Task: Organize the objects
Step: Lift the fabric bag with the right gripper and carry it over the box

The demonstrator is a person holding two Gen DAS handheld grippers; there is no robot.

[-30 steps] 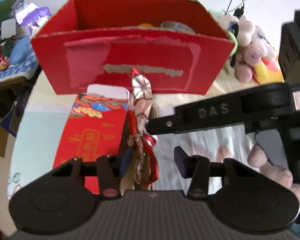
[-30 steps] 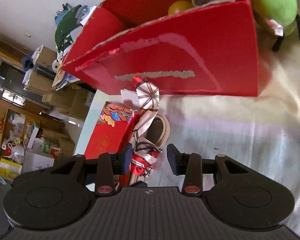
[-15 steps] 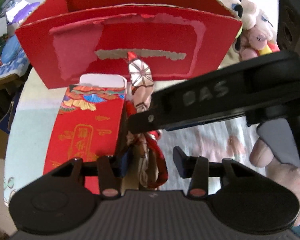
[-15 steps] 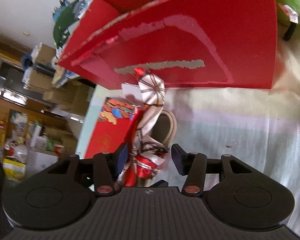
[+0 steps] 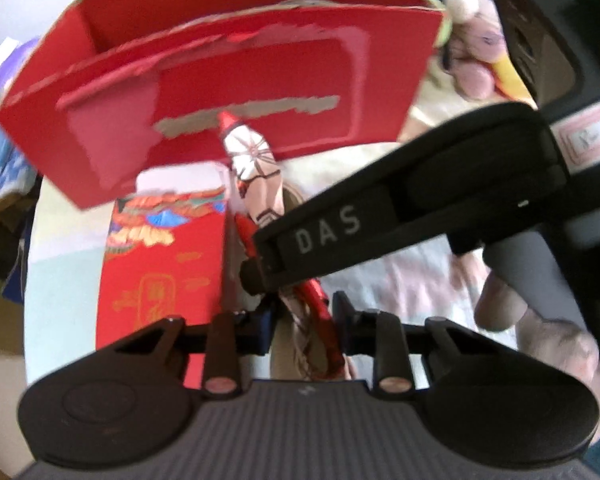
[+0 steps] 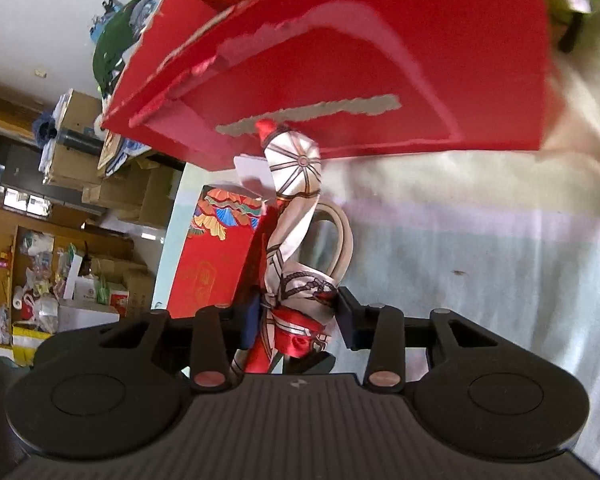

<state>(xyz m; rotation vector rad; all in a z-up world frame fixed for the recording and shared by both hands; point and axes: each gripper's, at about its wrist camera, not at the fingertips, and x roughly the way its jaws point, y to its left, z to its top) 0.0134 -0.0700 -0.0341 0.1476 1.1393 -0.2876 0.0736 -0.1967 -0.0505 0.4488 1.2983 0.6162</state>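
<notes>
both grippers have closed in on the scarf-wrapped headband point(image 6: 296, 264) since a second ago, and the red box point(image 6: 380, 64) now looms larger. right gripper point(image 6: 296, 316) jaws are part open, straddling the scarf knot, apparently not yet clamped; left gripper point(image 5: 303, 322) jaws are also part open around the band's lower end, grip unclear. headband lies on the cloth just beside one red envelope point(image 5: 160, 264), tip near the box front. judged mid-pickup: headband and envelope are not yet boxed. count: one headband, one envelope, one box, at least one plush toy point(image 5: 468, 60) behind.
</notes>
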